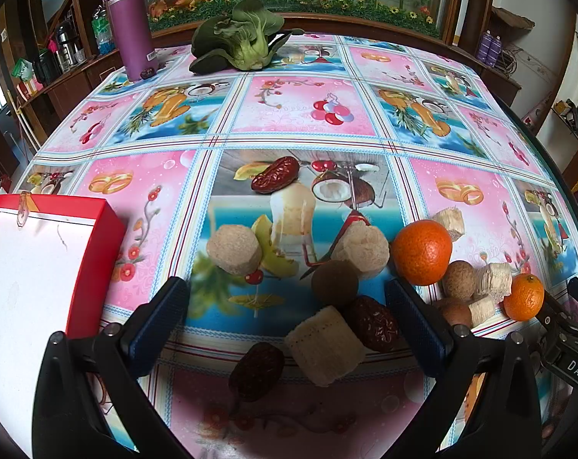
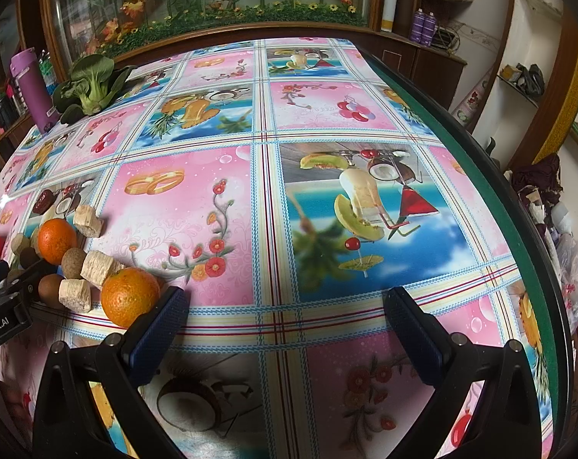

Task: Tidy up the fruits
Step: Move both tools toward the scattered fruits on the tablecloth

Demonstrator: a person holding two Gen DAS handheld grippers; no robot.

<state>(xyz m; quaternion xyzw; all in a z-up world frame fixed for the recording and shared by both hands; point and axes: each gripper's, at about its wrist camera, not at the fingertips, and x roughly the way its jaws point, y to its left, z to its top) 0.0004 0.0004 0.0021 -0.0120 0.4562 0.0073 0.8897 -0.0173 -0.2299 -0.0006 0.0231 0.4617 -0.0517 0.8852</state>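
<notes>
In the left wrist view my left gripper (image 1: pixel 285 302) is open, its jaws around a beige sugarcane chunk (image 1: pixel 323 344), two dark red dates (image 1: pixel 373 323) (image 1: pixel 256 371) and a brown longan (image 1: pixel 335 283). Two more beige chunks (image 1: pixel 234 244) (image 1: pixel 361 246) and a third date (image 1: pixel 275 174) lie further ahead. A large orange (image 1: pixel 422 251) and a small orange (image 1: pixel 523 297) lie to the right with longans and cane pieces. A red tray (image 1: pixel 105 237) with a white inside sits at left. My right gripper (image 2: pixel 285 302) is open and empty over the tablecloth, the small orange (image 2: pixel 129 296) beside its left finger.
A purple flask (image 1: pixel 130 25) and a bok choy (image 1: pixel 241 36) stand at the table's far side. The table's green right edge (image 2: pixel 518 206) runs close to my right gripper. Shelves and clutter lie beyond the table.
</notes>
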